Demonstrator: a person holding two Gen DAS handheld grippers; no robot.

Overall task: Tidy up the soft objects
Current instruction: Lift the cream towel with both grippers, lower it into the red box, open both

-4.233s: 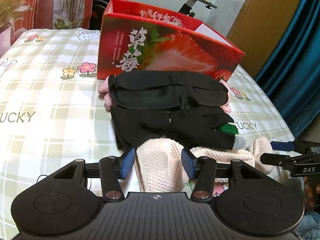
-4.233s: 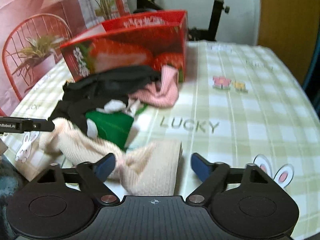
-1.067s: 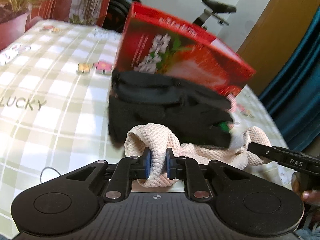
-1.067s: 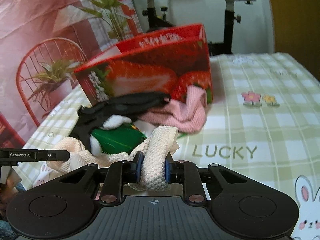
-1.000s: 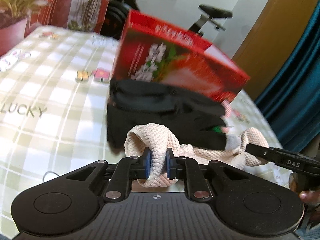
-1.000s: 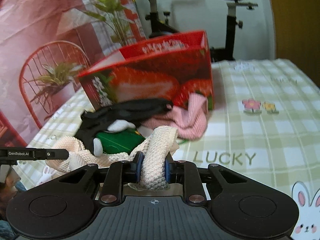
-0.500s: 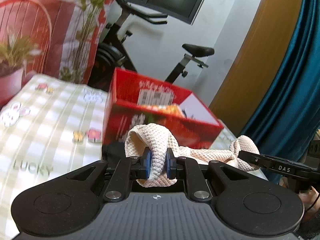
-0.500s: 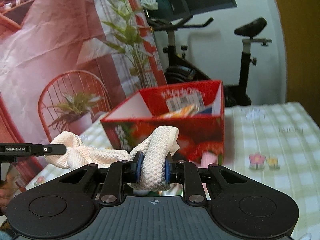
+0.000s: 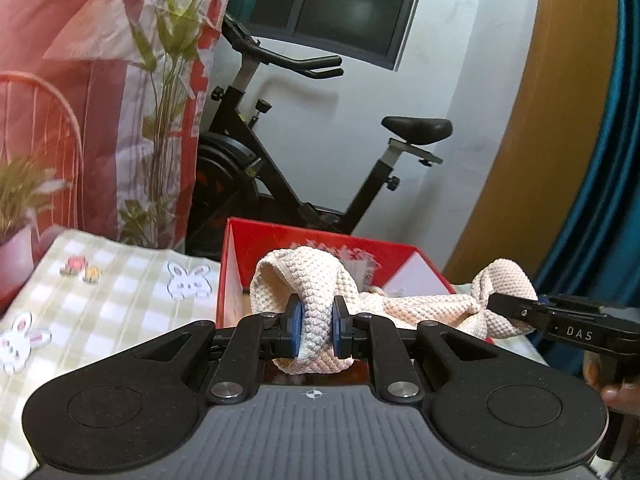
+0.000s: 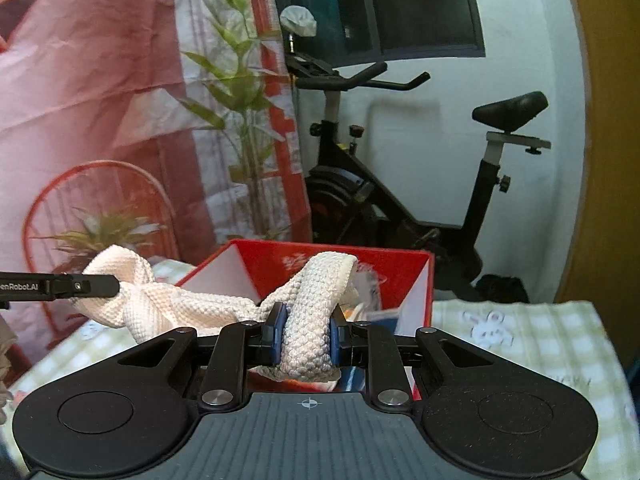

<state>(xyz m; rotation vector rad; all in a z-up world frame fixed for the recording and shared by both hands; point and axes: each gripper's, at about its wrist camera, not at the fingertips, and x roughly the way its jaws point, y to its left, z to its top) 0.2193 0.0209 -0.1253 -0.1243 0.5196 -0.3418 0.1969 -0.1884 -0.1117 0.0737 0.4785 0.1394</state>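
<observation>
Cream knit cloth now up off the worktop, stretched between both tools above the open red box; a second ago it lay low by the clothes pile. Left hand-held gripper clenched on one end, right hand-held gripper clenched on the other. Judgement: carry nearly done, lowering in comes next. Box already holds items; near wall could snag sagging cloth. Exercise bike stands behind, clear.

- The cream cloth is a thick, nubbly knit, matt.
- The left gripper is matt black plastic with ribbed housing, blue pads and shiny metal rivets.
- The red box, centre of frame, looks like glossy printed card.
- The checked tablecloth, lower left, seems smooth.
</observation>
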